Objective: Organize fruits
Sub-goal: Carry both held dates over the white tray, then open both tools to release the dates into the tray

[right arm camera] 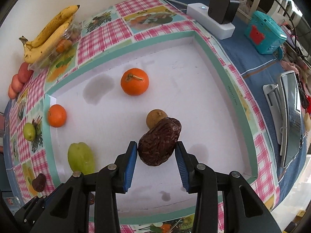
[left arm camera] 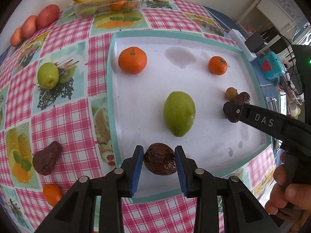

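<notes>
Left wrist view: the left gripper (left arm camera: pixel 159 167) clamps a dark date (left arm camera: pixel 159 158) over the near edge of the white tray (left arm camera: pixel 111 89); a green fruit (left arm camera: pixel 179 113) lies at 12 o'clock from it, two oranges (left arm camera: pixel 132 62) beyond; a second date (left arm camera: pixel 46 158) waits on the cloth at 9 o'clock.

Right wrist view: the right gripper (right arm camera: pixel 156 159) has narrow jaws around another date (right arm camera: pixel 159 141), the left pad touching, the right a little off; a brown fruit (right arm camera: pixel 155 118) touches it at 12 o'clock.

Judged step: setting dates into the tray; next, lower to the floor and release.
</notes>
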The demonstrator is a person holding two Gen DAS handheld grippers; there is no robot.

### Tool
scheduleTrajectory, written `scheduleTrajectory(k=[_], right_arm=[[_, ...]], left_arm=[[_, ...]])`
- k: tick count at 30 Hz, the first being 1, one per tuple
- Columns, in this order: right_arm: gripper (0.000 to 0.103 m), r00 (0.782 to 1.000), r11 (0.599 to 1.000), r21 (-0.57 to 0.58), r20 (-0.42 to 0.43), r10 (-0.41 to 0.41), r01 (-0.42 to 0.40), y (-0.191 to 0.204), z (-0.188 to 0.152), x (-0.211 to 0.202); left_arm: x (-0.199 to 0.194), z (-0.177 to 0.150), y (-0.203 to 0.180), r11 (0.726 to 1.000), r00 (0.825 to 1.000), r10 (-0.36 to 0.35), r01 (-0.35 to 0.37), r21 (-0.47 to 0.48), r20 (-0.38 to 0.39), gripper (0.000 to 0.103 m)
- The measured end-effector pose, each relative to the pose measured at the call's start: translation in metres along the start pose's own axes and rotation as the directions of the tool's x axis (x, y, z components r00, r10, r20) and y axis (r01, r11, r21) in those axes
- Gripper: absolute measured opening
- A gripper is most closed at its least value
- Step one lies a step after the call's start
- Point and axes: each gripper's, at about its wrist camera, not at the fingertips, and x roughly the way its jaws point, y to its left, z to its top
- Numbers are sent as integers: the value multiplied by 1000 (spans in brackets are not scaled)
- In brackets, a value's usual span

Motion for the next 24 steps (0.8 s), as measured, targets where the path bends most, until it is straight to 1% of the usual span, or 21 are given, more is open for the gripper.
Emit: scheduleTrajectory(k=[3,11,14,15,18,21,23,24], right_arm=[[41,1000,1000,-5,-14,-1,1,1,-1,4],[41,1000,1000,3,-8,6,-6,0,-1,1],[42,1000,1000,6,-12,9,-9,0,2,3],[44,1000,1000,8,-13,10,-10,0,2,4],[50,1000,1000,13,-14,18,-18,0,2,3],[51,1000,1000,16,-11,19,-19,0,1,3],[56,1000,999,18,-4,27,-27,0,2,2],[61,1000,999,21,-1,30,-30,-1,1,0]], left_arm=[[2,1,-1,1000,1000,2,-2,-1,1,35],[1,1,-2,1000,1000,6,-6,12,1,36],[-2,1,0,1000,1000,2,-2,17,3,37],[-3,1,0,1000,1000,2,-2,18,7,38],[-6,1,0,1000,1000,6,-6,26,16,46],[-11,1,1,1000,1000,-5,5,28,25,46],[-17,2,2,1000,999,-4,3,29,41,48],[-20,2,3,1000,999,-1,-1,30,50,53]])
